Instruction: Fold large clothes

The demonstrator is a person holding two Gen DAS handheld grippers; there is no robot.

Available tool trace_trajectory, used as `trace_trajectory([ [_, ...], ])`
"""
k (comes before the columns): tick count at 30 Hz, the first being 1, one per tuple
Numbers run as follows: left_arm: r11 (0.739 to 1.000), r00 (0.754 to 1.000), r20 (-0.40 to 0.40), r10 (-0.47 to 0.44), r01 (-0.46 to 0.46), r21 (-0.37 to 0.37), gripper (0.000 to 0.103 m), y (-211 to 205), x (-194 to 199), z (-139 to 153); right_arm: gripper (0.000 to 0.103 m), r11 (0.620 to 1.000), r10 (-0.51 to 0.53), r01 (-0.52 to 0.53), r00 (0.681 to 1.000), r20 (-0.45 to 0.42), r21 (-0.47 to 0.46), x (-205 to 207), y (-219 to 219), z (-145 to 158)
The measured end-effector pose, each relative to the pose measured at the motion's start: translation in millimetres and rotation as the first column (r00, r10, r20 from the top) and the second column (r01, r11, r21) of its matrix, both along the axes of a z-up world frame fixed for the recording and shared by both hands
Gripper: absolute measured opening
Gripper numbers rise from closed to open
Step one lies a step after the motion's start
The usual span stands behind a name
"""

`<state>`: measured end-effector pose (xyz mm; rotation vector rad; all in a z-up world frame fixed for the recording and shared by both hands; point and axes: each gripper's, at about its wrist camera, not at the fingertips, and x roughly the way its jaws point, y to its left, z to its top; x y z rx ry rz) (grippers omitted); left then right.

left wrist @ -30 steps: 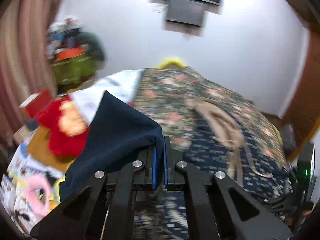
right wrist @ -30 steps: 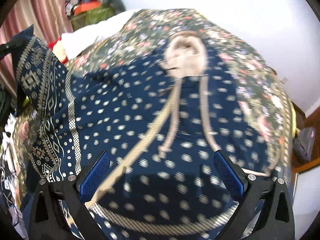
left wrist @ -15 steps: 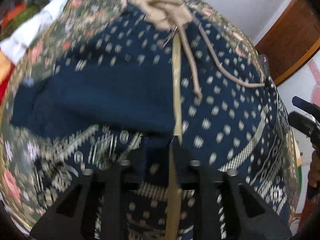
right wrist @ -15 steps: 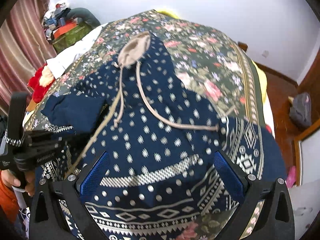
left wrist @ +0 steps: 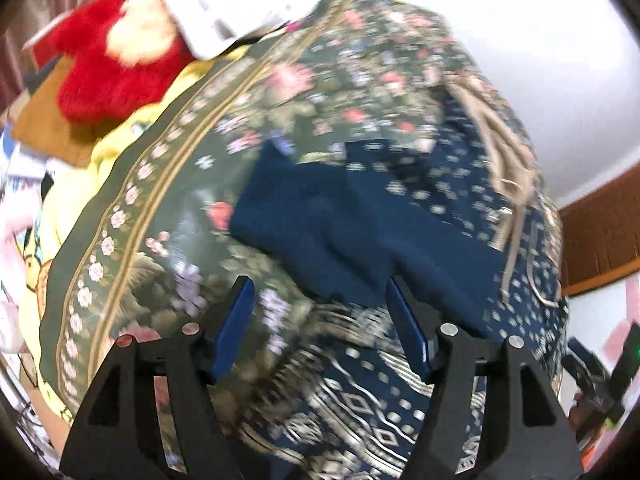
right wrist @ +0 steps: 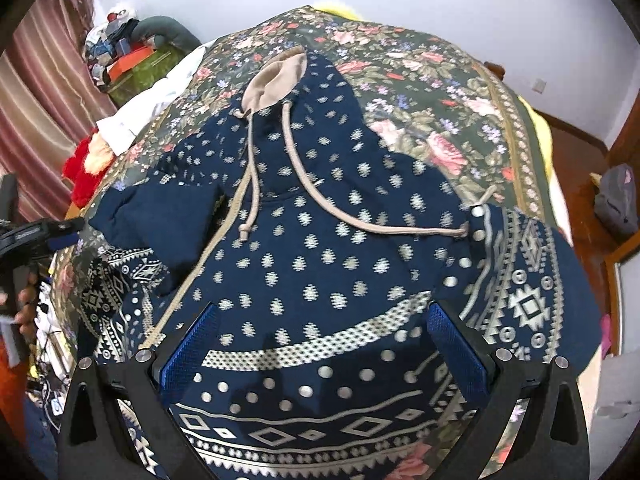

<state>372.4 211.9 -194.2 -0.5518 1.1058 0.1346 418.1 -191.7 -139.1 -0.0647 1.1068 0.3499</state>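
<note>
A navy hoodie [right wrist: 320, 220] with pale patterned dots, a beige-lined hood [right wrist: 276, 76] and beige drawstrings lies face up on the bed. Its left sleeve [right wrist: 160, 216] is folded across the chest, plain navy side up, and shows as a sleeve [left wrist: 320, 232] in the left wrist view too. My left gripper [left wrist: 320, 320] hovers just above that sleeve's cuff end; its jaws are opening and nothing is pressed between the pads. It also appears as the left gripper [right wrist: 40, 236] at the left edge, held by a hand. My right gripper [right wrist: 322, 344] stands open over the hem, empty. The other sleeve [right wrist: 528, 288] lies spread to the right.
The hoodie rests on a dark floral bedspread [right wrist: 440, 80]. A red plush toy [left wrist: 116, 48] and a white cloth [left wrist: 236, 4] lie by the bed's far left side. Cluttered boxes [right wrist: 128, 60] stand by the curtain. A grey backpack [right wrist: 616, 200] sits on the floor to the right.
The left gripper carried the sleeve down across the chest, let it go and opened. The right gripper drew back toward the hem and stayed open.
</note>
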Motion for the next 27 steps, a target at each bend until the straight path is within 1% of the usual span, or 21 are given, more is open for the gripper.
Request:
trace_trajectory([
  [2, 0.999, 0.999, -0.014, 0.033, -0.034, -0.010, 0.063, 12.1, 7.2, -10.8, 0.103, 1.000, 0.006, -0.006, 1.000, -0.001, -0.005, -0.4, 3.7, -1.4],
  [3, 0.999, 0.999, -0.018, 0.041, -0.042, -0.028, 0.059, 15.3, 10.9, -18.6, 0.103, 1.000, 0.010, -0.010, 1.000, 0.000, -0.007, -0.9, 4.7, -1.7],
  [4, 0.998, 0.999, -0.012, 0.044, -0.045, -0.047, 0.056, 17.5, 16.2, -23.8, 0.103, 1.000, 0.012, -0.012, 1.000, 0.001, -0.008, -1.5, 5.3, -1.7],
  [5, 0.997, 0.999, -0.004, 0.047, -0.048, -0.057, 0.055, 22.4, 20.2, -24.3, 0.103, 1.000, 0.012, -0.012, 1.000, 0.002, -0.008, -1.9, 5.6, -1.4],
  [7, 0.998, 0.998, 0.009, 0.055, -0.055, -0.040, 0.053, 21.7, 32.6, -27.6, 0.103, 1.000, 0.009, -0.009, 1.000, 0.003, -0.003, -2.7, 4.5, -0.5],
  [8, 0.999, 0.999, 0.008, 0.050, -0.050, -0.017, 0.048, 22.2, 36.8, -27.5, 0.103, 1.000, 0.005, -0.005, 1.000, 0.003, 0.000, -3.0, 3.3, 0.0],
  [10, 0.995, 0.997, -0.031, 0.067, -0.065, 0.080, 0.019, 20.1, 52.5, -30.4, 0.103, 1.000, -0.004, 0.004, 1.000, 0.003, 0.004, -4.0, -0.1, 1.2],
  [11, 0.991, 0.996, -0.046, 0.076, -0.070, 0.116, 0.012, 19.1, 59.0, -31.2, 0.103, 1.000, -0.008, 0.008, 1.000, 0.004, 0.005, -4.8, -2.3, 2.2],
  [12, 0.988, 0.996, -0.050, 0.071, -0.063, 0.142, 0.008, 15.9, 64.0, -28.6, 0.103, 1.000, -0.011, 0.011, 1.000, 0.007, 0.005, -5.8, -4.6, 3.4],
  [13, 0.985, 0.997, -0.045, 0.062, -0.054, 0.163, 0.007, 13.0, 66.6, -24.8, 0.103, 1.000, -0.014, 0.014, 1.000, 0.014, 0.004, -7.5, -7.7, 5.3],
  [14, 0.979, 0.999, -0.030, 0.045, -0.038, 0.201, 0.007, 6.8, 68.8, -15.9, 0.103, 1.000, -0.016, 0.016, 1.000, 0.019, 0.002, -8.3, -10.2, 6.7],
  [15, 0.971, 1.000, -0.002, 0.015, -0.014, 0.241, 0.007, -3.1, 70.4, -1.9, 0.103, 1.000, -0.020, 0.020, 0.999, 0.026, -0.001, -9.5, -13.2, 8.4],
  [16, 0.966, 1.000, 0.025, -0.013, 0.006, 0.260, 0.007, -11.7, 70.8, 9.9, 0.103, 1.000, -0.025, 0.025, 0.999, 0.037, -0.006, -11.2, -17.5, 11.0],
  [17, 0.960, 0.995, 0.073, -0.060, 0.038, 0.277, 0.006, -26.3, 70.0, 30.6, 0.103, 1.000, -0.028, 0.028, 0.999, 0.044, -0.008, -12.3, -20.2, 12.7],
  [18, 0.956, 0.990, 0.107, -0.095, 0.061, 0.288, 0.006, -37.4, 69.2, 45.3, 0.103, 0.999, -0.031, 0.031, 0.998, 0.052, -0.008, -13.4, -23.7, 14.7],
  [20, 0.928, 0.964, 0.177, -0.197, 0.125, 0.351, 0.006, -72.1, 68.4, 85.8, 0.103, 0.999, -0.039, 0.038, 0.997, 0.067, 0.005, -15.7, -30.9, 19.2],
  [22, 0.907, 0.936, 0.224, -0.271, 0.171, 0.385, 0.006, -101.5, 70.5, 113.7, 0.103, 0.999, -0.046, 0.044, 0.997, 0.070, 0.027, -18.6, -37.8, 23.4],
  [23, 0.896, 0.911, 0.257, -0.321, 0.205, 0.393, 0.006, -123.9, 71.0, 132.9, 0.103, 0.998, -0.047, 0.044, 0.996, 0.073, 0.040, -21.1, -41.1, 25.5],
  [26, 0.877, 0.855, 0.311, -0.416, 0.286, 0.386, 0.006, -172.9, 70.0, 165.7, 0.103, 0.997, -0.057, 0.051, 0.994, 0.097, 0.064, -29.0, -52.6, 33.9],
  [27, 0.869, 0.830, 0.329, -0.450, 0.324, 0.373, 0.006, -194.2, 69.0, 175.0, 0.103, 0.996, -0.060, 0.053, 0.993, 0.102, 0.067, -30.9, -55.5, 36.1],
])
